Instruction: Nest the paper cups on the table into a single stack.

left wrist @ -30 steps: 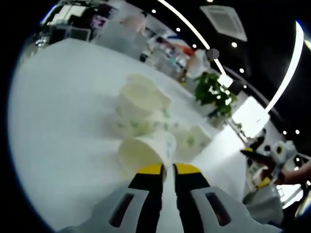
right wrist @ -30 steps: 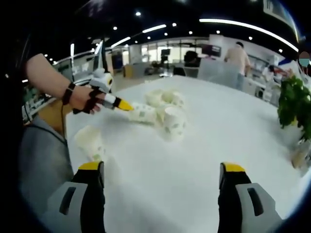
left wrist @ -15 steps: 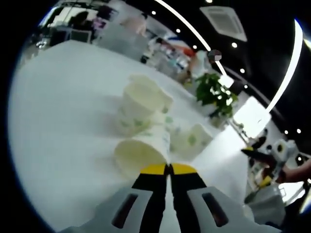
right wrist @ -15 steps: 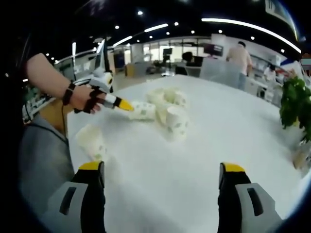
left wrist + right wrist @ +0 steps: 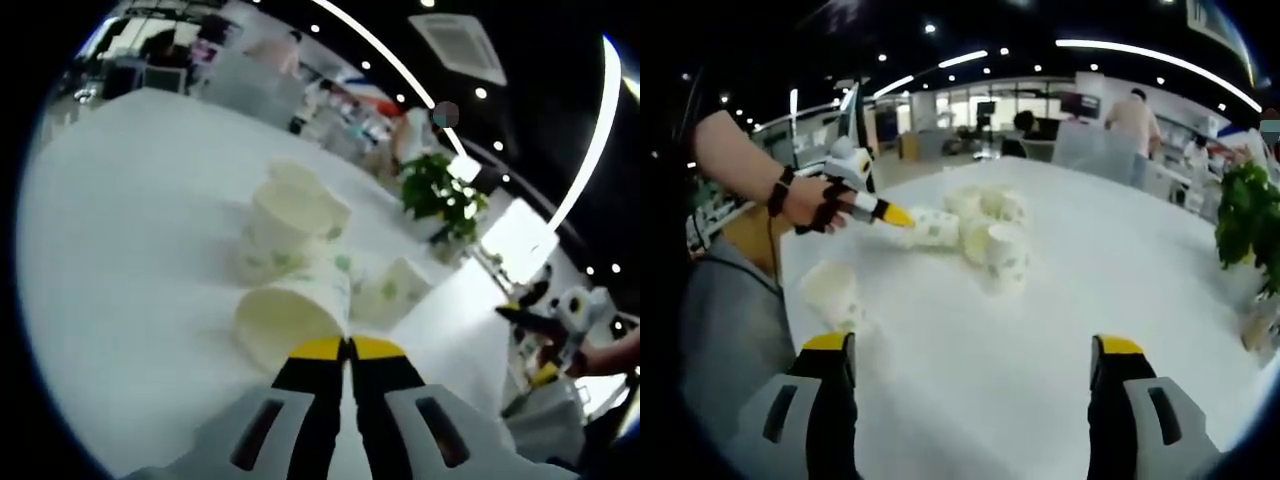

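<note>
Left hand-held gripper gripping paper cup, white table

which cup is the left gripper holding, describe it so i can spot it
On the white table, find the cluster of paper cups. The held cup lies on its side at the cluster's left edge, pinched at the rim by the yellow-tipped left gripper; its neighbours stand free.

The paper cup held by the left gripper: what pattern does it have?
The paper cup is cream-white with small green prints, best seen in the left gripper view.
</note>
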